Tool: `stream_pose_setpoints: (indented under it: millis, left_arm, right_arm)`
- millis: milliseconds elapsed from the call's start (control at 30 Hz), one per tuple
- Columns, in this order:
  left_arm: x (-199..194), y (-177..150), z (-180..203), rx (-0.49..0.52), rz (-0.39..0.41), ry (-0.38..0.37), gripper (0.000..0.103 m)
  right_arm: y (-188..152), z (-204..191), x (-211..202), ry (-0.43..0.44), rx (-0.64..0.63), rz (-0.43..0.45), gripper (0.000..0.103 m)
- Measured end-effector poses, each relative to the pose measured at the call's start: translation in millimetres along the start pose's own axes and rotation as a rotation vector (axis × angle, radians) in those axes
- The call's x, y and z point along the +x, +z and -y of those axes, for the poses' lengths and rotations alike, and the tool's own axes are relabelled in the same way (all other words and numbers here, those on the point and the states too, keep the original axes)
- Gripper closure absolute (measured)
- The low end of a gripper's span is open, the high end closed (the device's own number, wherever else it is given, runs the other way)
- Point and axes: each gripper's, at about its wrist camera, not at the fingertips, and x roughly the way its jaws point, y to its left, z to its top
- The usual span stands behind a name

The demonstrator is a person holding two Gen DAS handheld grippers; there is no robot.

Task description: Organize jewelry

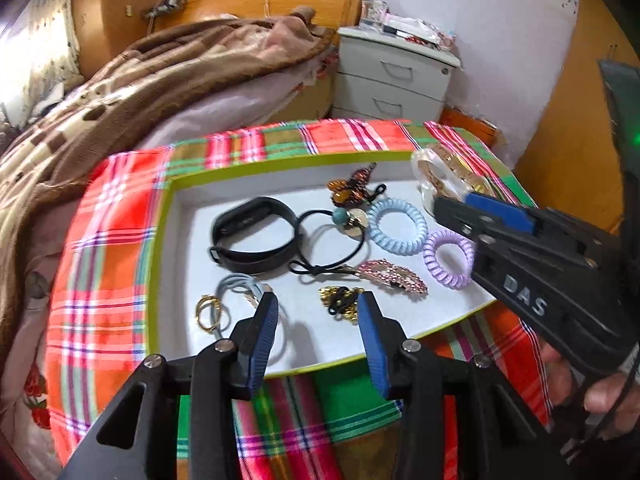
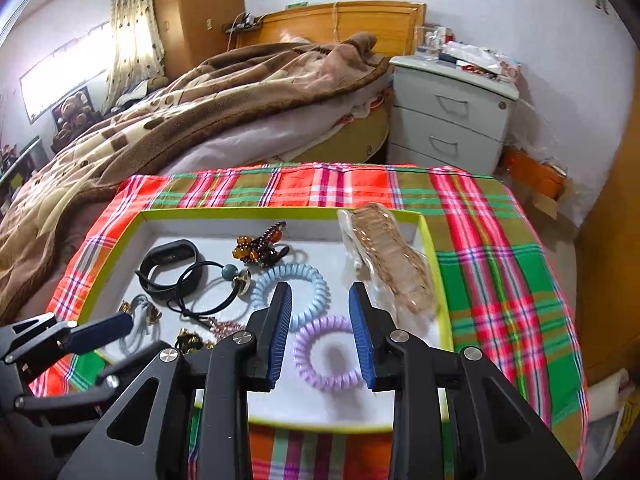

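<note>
Left gripper point(image 1: 318, 322) spread, empty, above near edge of tray point(image 1: 160, 248); gold clip point(image 1: 342, 304) just ahead between its fingers, grey tie point(image 1: 240, 288) beside left finger. Right gripper point(image 2: 320, 328) spread, empty; purple coil point(image 2: 332, 354) lies between its fingers, bagged comb point(image 2: 390, 264) ahead-right, leaning over the tray rim. Risk: closing on the coil squashes it and it springs away; a wide sweep may nudge the comb off.
</note>
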Motion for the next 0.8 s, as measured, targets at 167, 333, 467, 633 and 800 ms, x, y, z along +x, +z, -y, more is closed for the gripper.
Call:
stream_pose_setpoints:
  millis: [167,333,467,633,800]
  left_arm:
    - [-19,-5,-2,-0.015,0.041,0.059,0.060]
    - [-41,-17,-3,-0.035,0.080,0.100,0.060]
    - [-59,-29,-4,-0.043,0.126,0.137,0.060]
    - [-78,-44,-8,-0.062,0.178,0.154,0.060]
    - [-90,-57,-5,-0.046,0.198,0.143,0.060]
  right_arm:
    - [-12,-3,-31,-0.009,0.008,0.053,0.053]
    - [-25,-8,-59,-0.011,0.037,0.097,0.053]
    - [-40,-13,-78,0.000,0.046,0.120,0.053]
    - [-58,-19,-97,-0.001,0.055,0.147,0.053]
    - [-69,-23,-110,0.019,0.063,0.158,0.053]
